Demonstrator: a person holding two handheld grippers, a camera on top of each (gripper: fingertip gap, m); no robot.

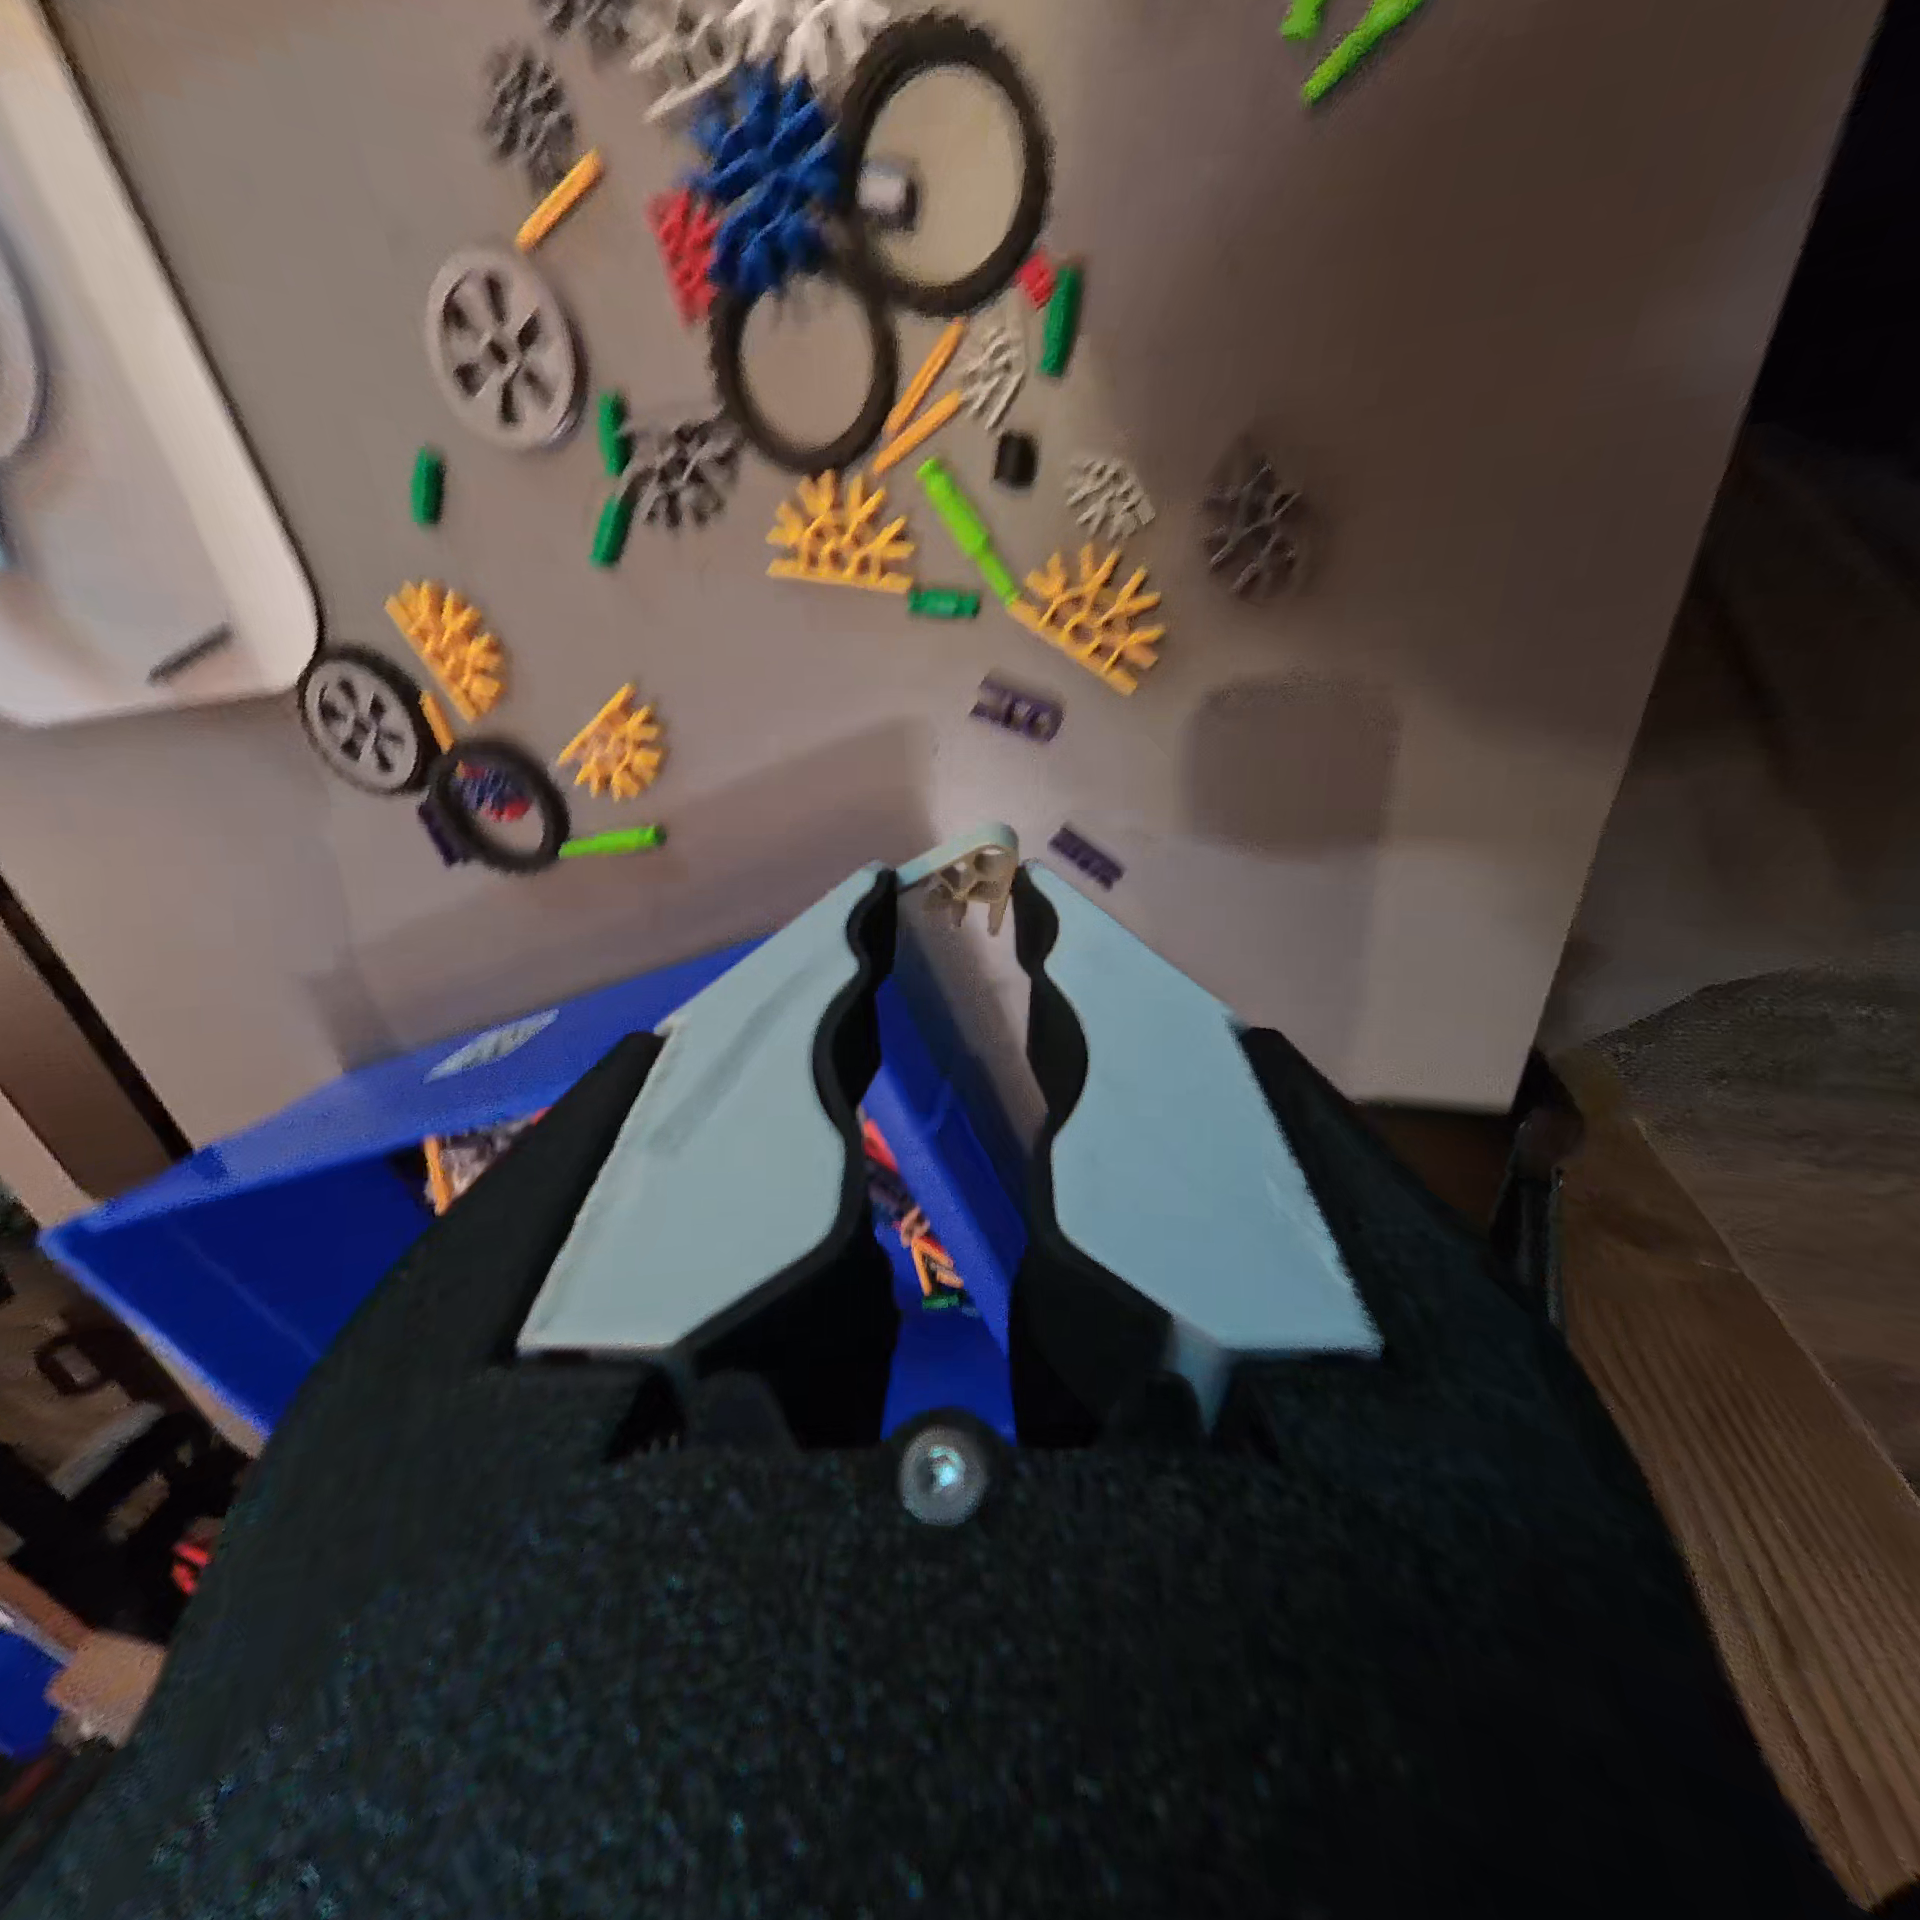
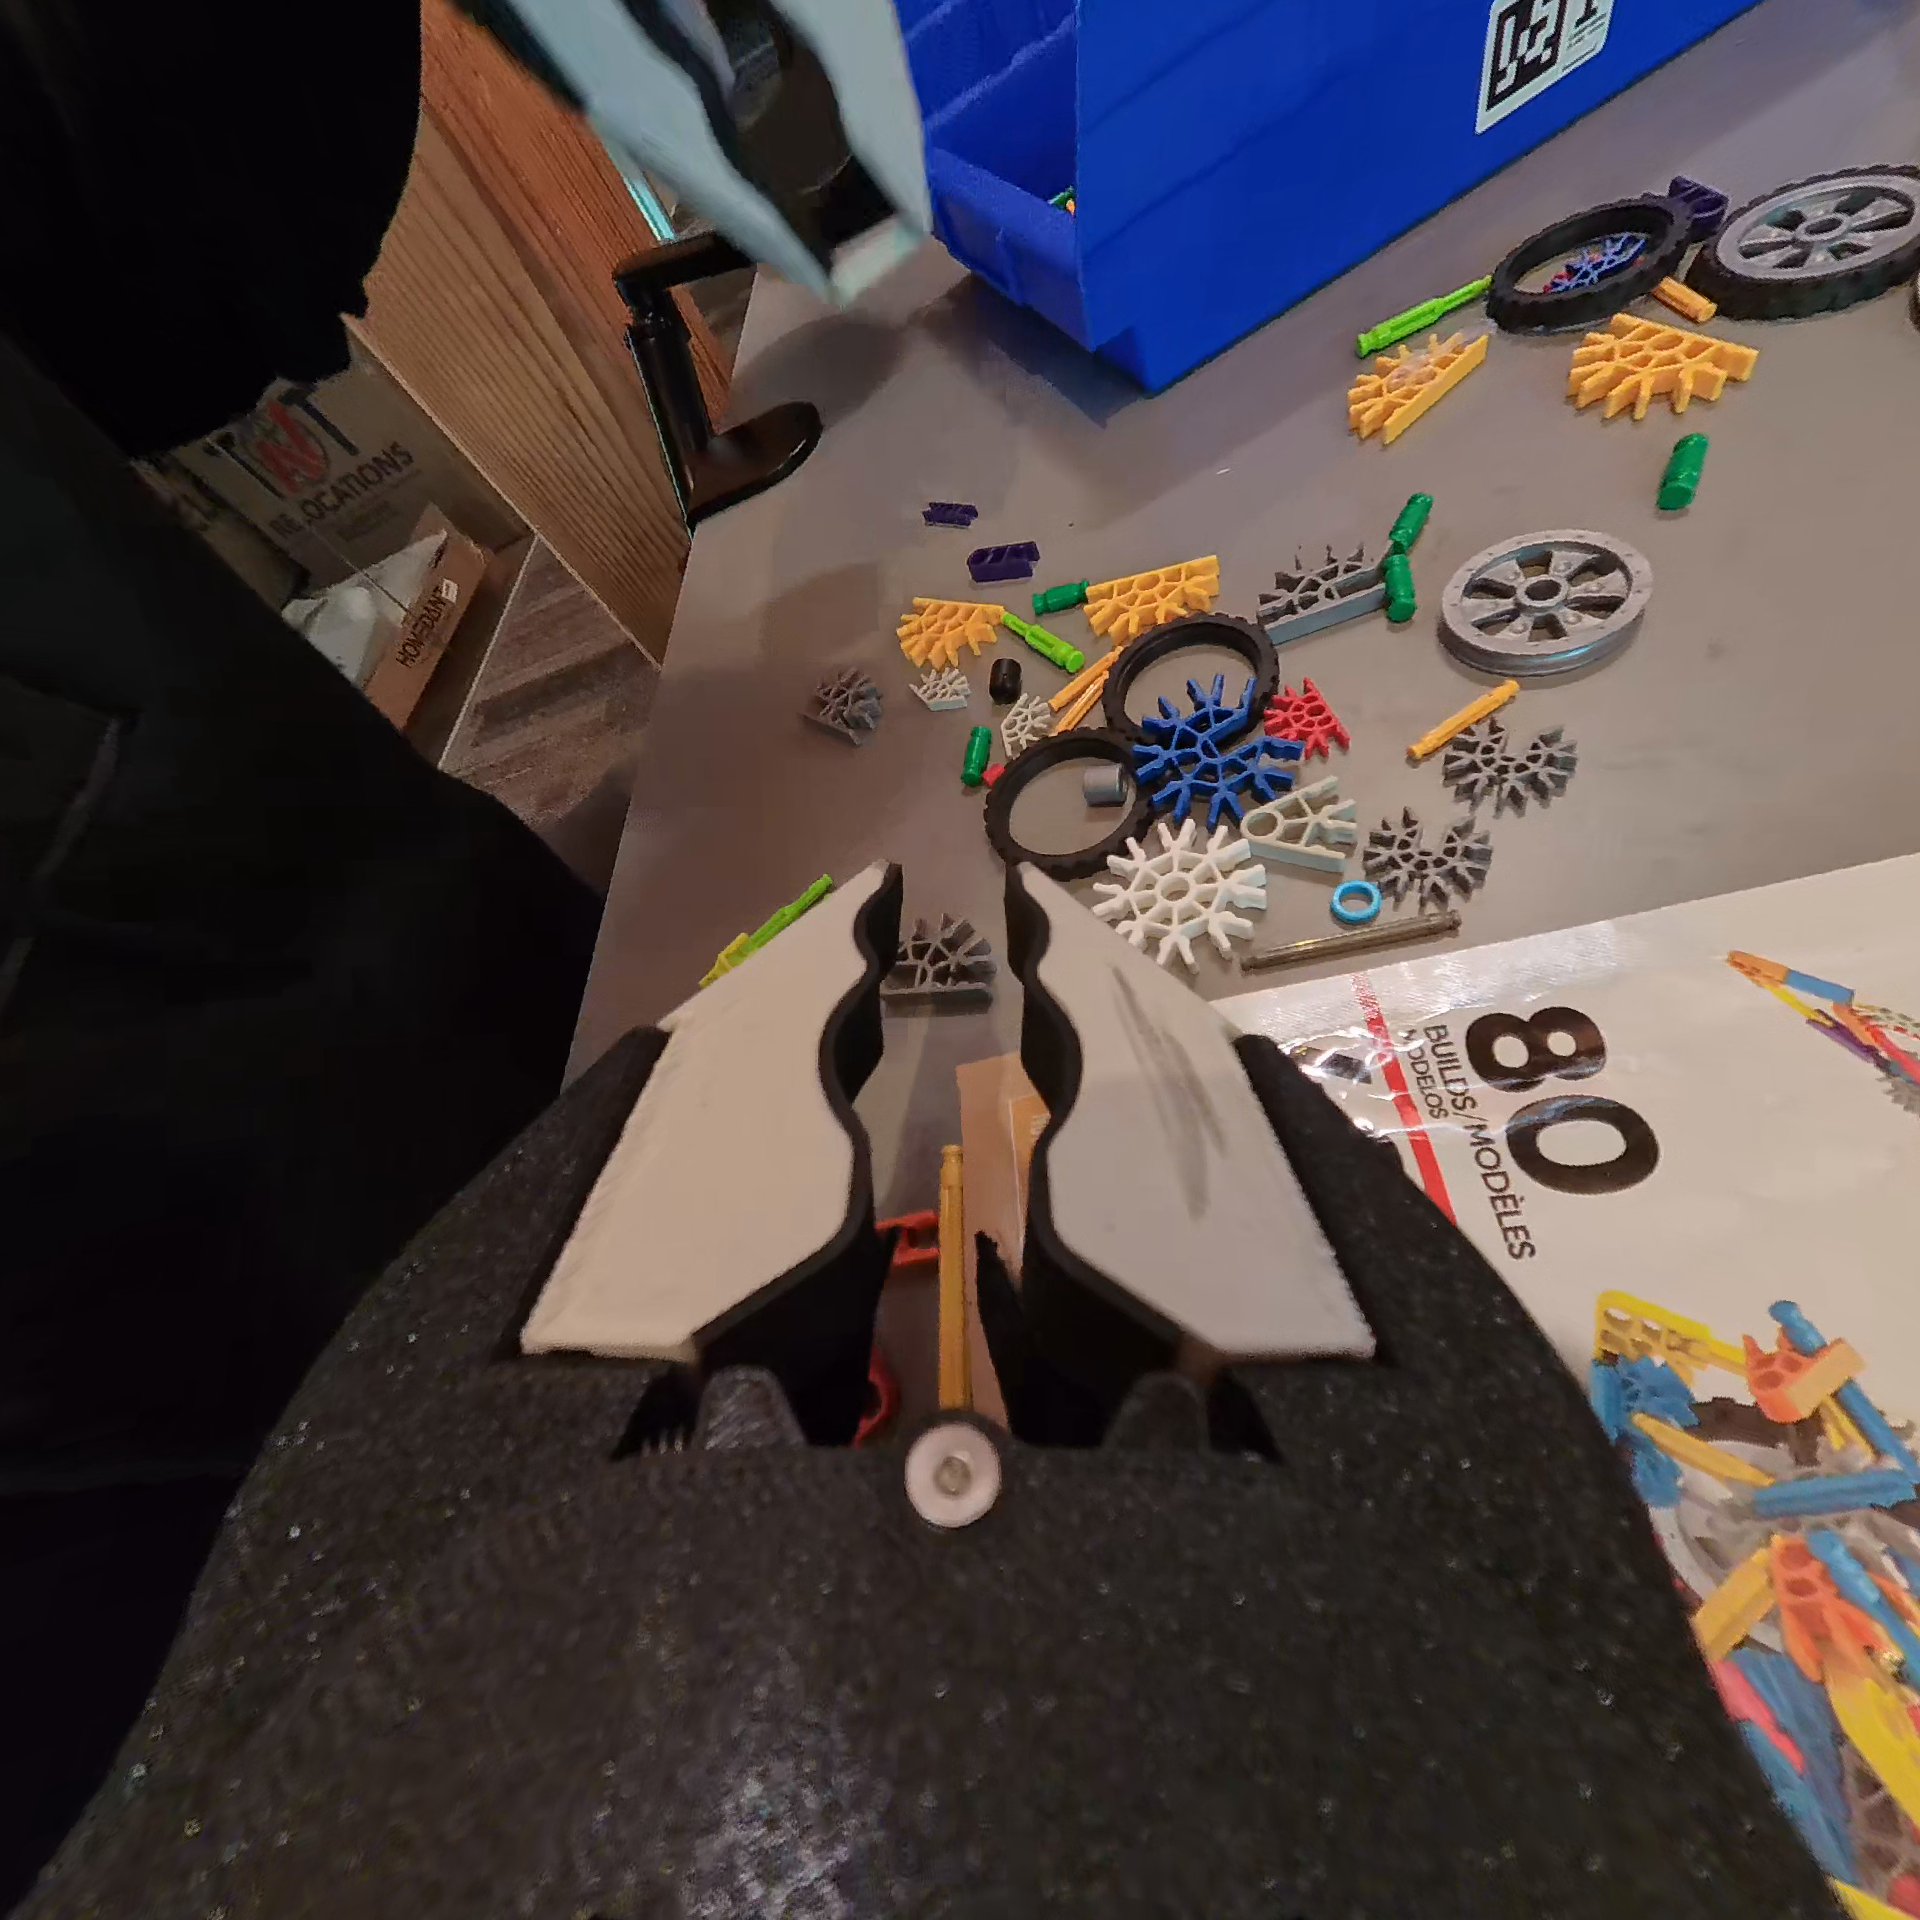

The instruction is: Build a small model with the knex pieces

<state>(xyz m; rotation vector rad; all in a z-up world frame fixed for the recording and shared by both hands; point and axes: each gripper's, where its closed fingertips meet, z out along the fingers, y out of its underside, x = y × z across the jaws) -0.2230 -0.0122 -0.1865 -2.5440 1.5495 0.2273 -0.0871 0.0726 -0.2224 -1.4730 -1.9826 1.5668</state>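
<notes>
My left gripper [image 1: 958, 878] is shut on a small light grey connector piece [image 1: 977, 854], pinched at the fingertips and held above the near edge of the grey table [image 1: 1403, 312], partly over an open blue bin [image 1: 312, 1195]. In the right wrist view it shows blurred at the top [image 2: 748, 135], beside the same blue bin [image 2: 1247, 208]. My right gripper [image 2: 956, 878] is open and empty, low over the table. A dark grey half-round connector [image 2: 940, 966] lies on the table just below the gap between its fingertips. A yellow rod [image 2: 951, 1268] lies under the gripper.
Loose building pieces are scattered across the table: black tyres [image 2: 1190, 670], grey wheels [image 2: 1543, 603], yellow fan connectors [image 2: 1662, 364], a blue snowflake connector [image 2: 1210, 748], a white one [image 2: 1179, 894], green rods. A printed booklet [image 2: 1662, 1247] lies at the right. A wooden block [image 1: 1766, 1351] stands beside the table. One gripper's finger ends stand about 15 cm off the other's.
</notes>
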